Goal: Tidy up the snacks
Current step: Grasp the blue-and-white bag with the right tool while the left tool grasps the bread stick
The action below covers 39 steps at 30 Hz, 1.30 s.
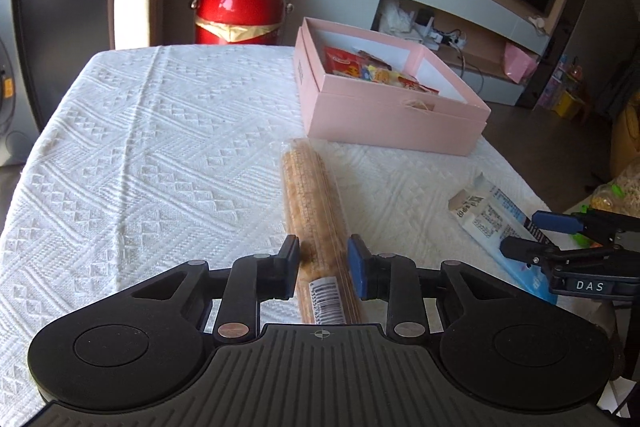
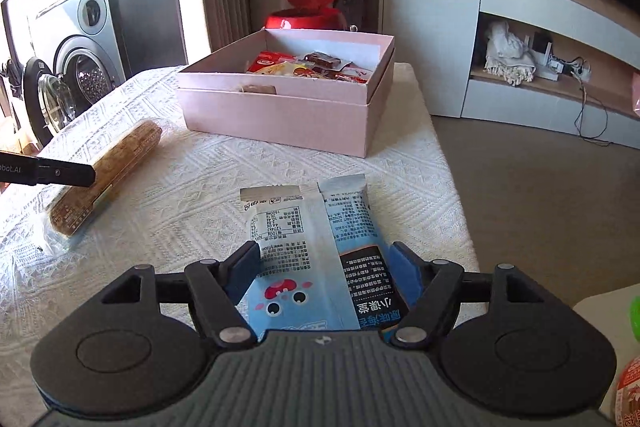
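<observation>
The left gripper (image 1: 323,263) is set around the near end of the long cracker sleeve (image 1: 316,223), which lies on the white-clothed tabletop (image 1: 160,147) pointing toward the pink box (image 1: 384,119). Its fingers (image 1: 290,265) stand on either side of the sleeve, touching or nearly so; whether it is yet squeezed cannot be told.

The right gripper (image 2: 324,271) straddles the blue-and-white snack packet (image 2: 316,247), which lies flat near the right edge of the tabletop. Its fingers are spread against the packet's sides, and a firm hold cannot be confirmed.

For a good lift, the sleeve is probably best pinched gently, since the crackers inside are likely brittle, and kept level, as it is gripped at one end and may droop. The packet looks thin and slippery, so it should be clamped squarely before being raised.

The pink box stands open at the far side, nested in its lid. Several small wrapped snacks (image 2: 312,67) in red and yellow are gathered toward one end, and the other end is left bare.
</observation>
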Motion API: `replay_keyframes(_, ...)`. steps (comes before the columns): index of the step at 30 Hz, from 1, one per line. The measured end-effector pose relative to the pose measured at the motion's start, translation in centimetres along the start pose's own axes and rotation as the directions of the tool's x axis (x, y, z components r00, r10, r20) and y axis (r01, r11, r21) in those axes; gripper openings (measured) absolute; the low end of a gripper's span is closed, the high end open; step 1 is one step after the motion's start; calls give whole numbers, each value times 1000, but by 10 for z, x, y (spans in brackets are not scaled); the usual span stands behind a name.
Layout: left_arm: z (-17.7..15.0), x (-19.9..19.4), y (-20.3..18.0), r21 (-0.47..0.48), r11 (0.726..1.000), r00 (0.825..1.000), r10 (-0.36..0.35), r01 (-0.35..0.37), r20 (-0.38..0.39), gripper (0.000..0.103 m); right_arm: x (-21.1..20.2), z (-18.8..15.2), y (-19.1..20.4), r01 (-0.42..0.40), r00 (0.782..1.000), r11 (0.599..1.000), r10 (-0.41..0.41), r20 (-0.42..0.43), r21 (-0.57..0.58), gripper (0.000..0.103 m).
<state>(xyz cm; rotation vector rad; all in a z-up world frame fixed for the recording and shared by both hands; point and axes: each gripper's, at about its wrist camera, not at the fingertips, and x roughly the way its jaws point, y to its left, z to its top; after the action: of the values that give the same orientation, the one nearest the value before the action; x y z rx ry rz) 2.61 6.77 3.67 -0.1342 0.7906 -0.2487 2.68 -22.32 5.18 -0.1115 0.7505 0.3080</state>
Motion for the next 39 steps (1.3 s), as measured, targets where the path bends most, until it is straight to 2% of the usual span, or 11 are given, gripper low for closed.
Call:
replay_keyframes(4, -8, -5, -14, 23, 999, 999, -27, 28, -25, 31, -2, -3, 22, -29, 1000, 997, 30, 6, -72, 73)
replay_keyframes(8, -4, 2, -15, -2, 1000, 1000, 0, 0, -21, 33, -4, -7, 41, -65, 998, 988, 66, 0, -139, 77)
replay_keyframes(10, 1, 8, -16, -8, 1000, 1000, 17, -18, -13, 34, -3, -10, 50, -46, 999, 984, 47, 5, -174, 80)
replay_keyframes(15, 18, 26, -24, 27, 998, 999, 50, -50, 1, 34, -2, -15, 61, 0, 1000, 975, 5, 22, -220, 81)
replay_keyframes(20, 34, 48, -27, 49, 996, 996, 81, -79, -27, 42, -1, -14, 56, -15, 1000, 981, 18, 15, -194, 83)
replay_keyframes(26, 37, 60, -39, 114, 987, 991, 123, -117, -47, 40, 1, -13, 53, -24, 1000, 984, 27, 12, -175, 83)
replay_keyframes(32, 16, 47, -40, 133, 988, 990, 96, -82, -99, 38, 4, -12, 49, -38, 999, 988, 39, 0, -148, 85)
replay_keyframes(37, -8, 24, -43, 143, 986, 989, 106, -91, -105, 38, 10, -8, 35, -87, 996, 994, 85, -30, -68, 91)
replay_keyframes(39, -14, 17, -44, 144, 985, 989, 109, -93, -104, 38, 11, -8, 35, -95, 995, 993, 93, -35, -70, 92)
